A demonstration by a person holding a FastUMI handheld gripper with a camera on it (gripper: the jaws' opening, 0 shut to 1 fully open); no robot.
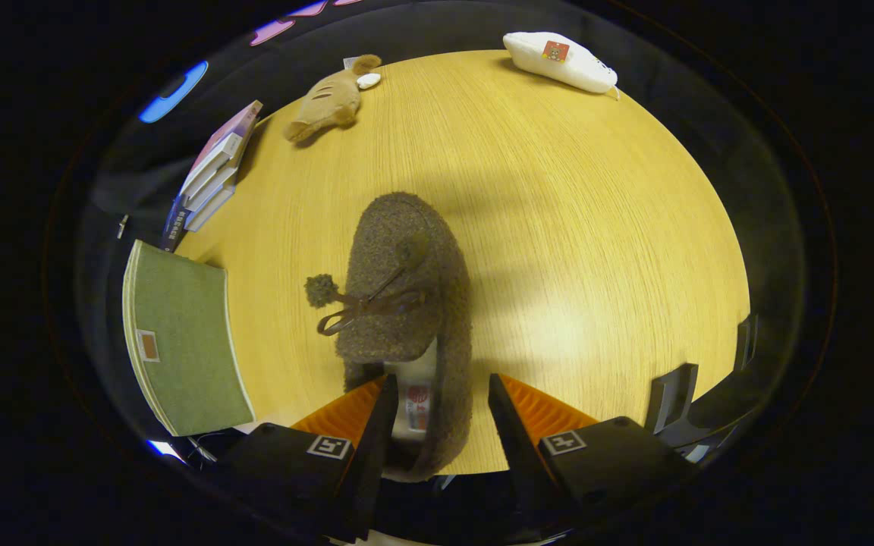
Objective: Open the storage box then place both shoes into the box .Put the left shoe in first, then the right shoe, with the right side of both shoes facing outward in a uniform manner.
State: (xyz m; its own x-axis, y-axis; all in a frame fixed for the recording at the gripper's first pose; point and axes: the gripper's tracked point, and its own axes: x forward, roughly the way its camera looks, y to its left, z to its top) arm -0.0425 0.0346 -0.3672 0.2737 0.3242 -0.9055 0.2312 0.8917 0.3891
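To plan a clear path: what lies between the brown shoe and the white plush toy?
Only bare table between shoe and white toy, in the gripper view.

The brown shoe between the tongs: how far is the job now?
Done: nothing visible. In hand: the tongs straddle the brown shoe's heel on the table, right finger clear of it, so not gripped. Left: the green storage box looks closed; no shoe inside.

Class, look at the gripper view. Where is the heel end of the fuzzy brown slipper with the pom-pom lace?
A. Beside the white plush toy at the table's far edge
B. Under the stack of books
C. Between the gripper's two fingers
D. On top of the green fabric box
C: the fuzzy brown slipper's heel end sits between the open gripper's fingers on the wooden table.
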